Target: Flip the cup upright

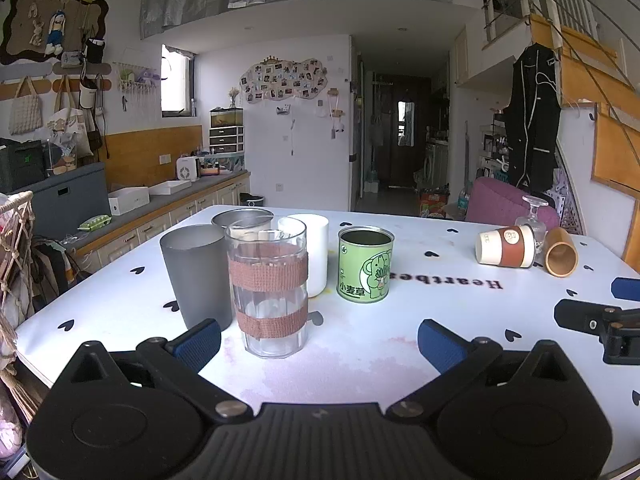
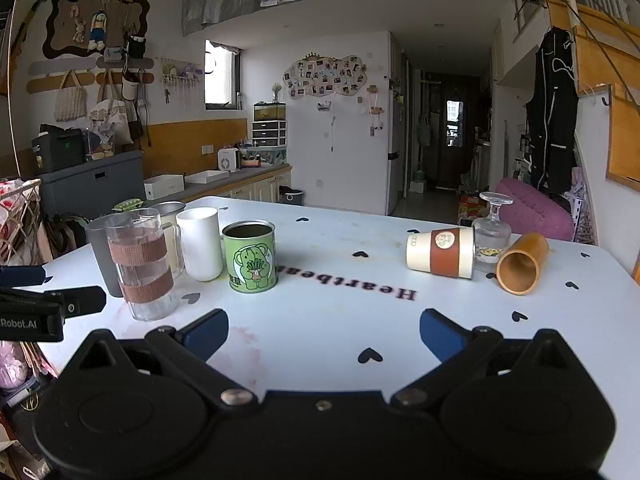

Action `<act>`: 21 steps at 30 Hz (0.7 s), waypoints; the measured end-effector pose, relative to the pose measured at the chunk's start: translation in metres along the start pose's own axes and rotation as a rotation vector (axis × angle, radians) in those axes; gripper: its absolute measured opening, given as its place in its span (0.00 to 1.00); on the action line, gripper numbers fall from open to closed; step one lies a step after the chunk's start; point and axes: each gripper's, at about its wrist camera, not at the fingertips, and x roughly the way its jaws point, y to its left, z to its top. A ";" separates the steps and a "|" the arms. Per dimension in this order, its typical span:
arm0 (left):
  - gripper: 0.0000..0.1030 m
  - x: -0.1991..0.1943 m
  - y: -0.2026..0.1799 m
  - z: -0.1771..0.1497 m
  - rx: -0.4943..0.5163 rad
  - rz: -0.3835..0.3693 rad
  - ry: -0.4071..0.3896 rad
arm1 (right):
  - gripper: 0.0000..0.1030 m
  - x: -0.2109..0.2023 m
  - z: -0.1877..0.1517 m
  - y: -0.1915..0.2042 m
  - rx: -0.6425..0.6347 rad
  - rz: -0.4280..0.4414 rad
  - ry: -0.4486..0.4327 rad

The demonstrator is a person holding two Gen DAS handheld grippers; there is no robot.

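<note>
Cups crowd the bench (image 2: 320,320) ahead of the left tongs (image 1: 318,338), which hang released with nothing between the pads. Straight before them stands a glass tumbler (image 1: 272,292) with two woven bands, and just to its left a grey cup (image 1: 198,276). Behind are a metal cup (image 1: 242,218) and a white cup (image 1: 310,252), and a little right of those a green tin (image 1: 366,264). All of these stand mouth-up in one tight cluster, which reads to me as the finished side.

Further right, the right tongs (image 2: 324,330) are likewise spread wide and empty, facing bare bench. Ahead of them and to their right lie the ones not yet righted: a paper cup (image 2: 440,258) with a brown sleeve on its side, a stemmed glass (image 2: 491,232) foot-up behind it, and a wooden cup (image 2: 522,264) on its side, mouth toward the tongs. They sit nearest the right tongs, so I'd guess that pair goes in next, probably for the paper cup.
</note>
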 end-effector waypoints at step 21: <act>1.00 0.000 -0.001 0.000 0.004 -0.004 0.001 | 1.00 0.000 0.000 0.000 0.000 -0.001 -0.001</act>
